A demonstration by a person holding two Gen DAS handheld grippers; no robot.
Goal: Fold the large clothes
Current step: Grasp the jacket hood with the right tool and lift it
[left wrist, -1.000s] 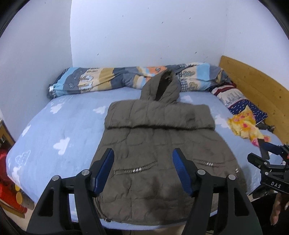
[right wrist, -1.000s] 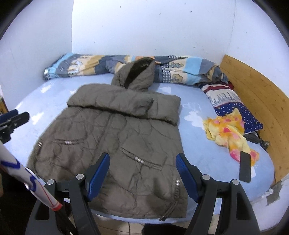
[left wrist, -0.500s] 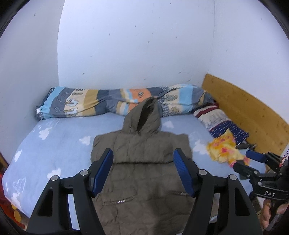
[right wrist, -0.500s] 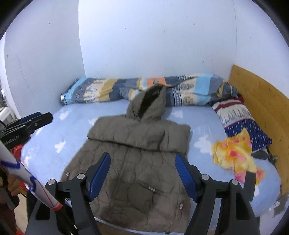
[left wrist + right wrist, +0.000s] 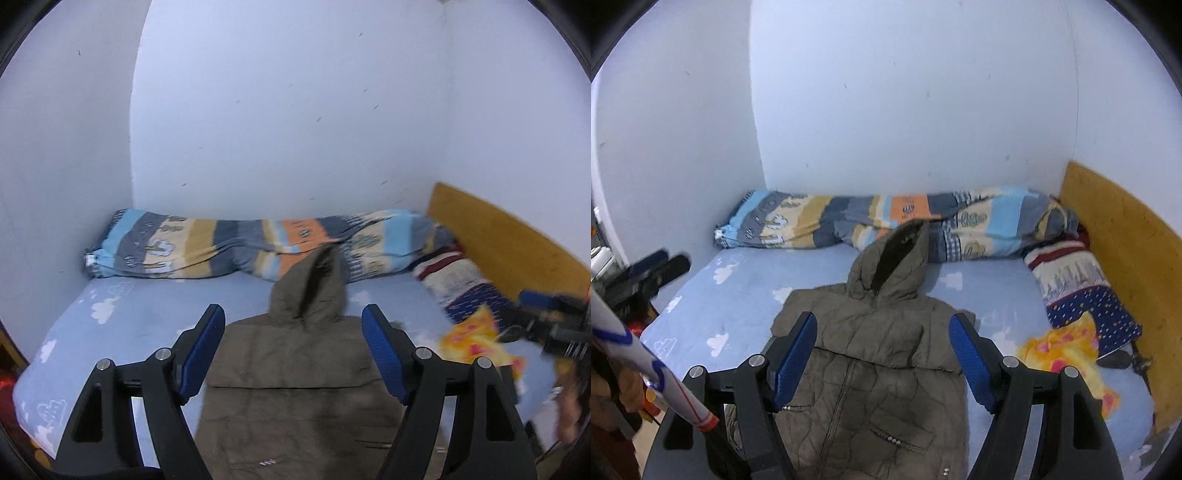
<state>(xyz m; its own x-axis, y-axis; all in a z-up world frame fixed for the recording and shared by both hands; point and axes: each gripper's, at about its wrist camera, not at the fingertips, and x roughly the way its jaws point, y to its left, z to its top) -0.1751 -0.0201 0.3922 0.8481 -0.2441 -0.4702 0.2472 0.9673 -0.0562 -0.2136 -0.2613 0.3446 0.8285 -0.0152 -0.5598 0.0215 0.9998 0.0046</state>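
An olive-brown hooded padded jacket (image 5: 295, 373) lies front up on the bed, sleeves folded across the chest, hood pointing to the far wall; it also shows in the right wrist view (image 5: 879, 354). My left gripper (image 5: 294, 343) is open and empty, held well above the jacket. My right gripper (image 5: 882, 347) is open and empty, also raised above it. The right gripper shows at the right edge of the left wrist view (image 5: 550, 325), and the left gripper at the left edge of the right wrist view (image 5: 650, 273).
The bed has a light blue cloud-print sheet (image 5: 746, 288). A striped rolled duvet (image 5: 886, 218) lies along the far wall. A patterned pillow (image 5: 1082, 288) and a yellow cloth (image 5: 1067, 347) lie by the wooden headboard (image 5: 1126, 258) on the right. A white pole (image 5: 646, 365) crosses the lower left.
Both grippers have risen and pulled back from the jacket, tilting up toward the wall. The jacket has not moved. Both stay open.
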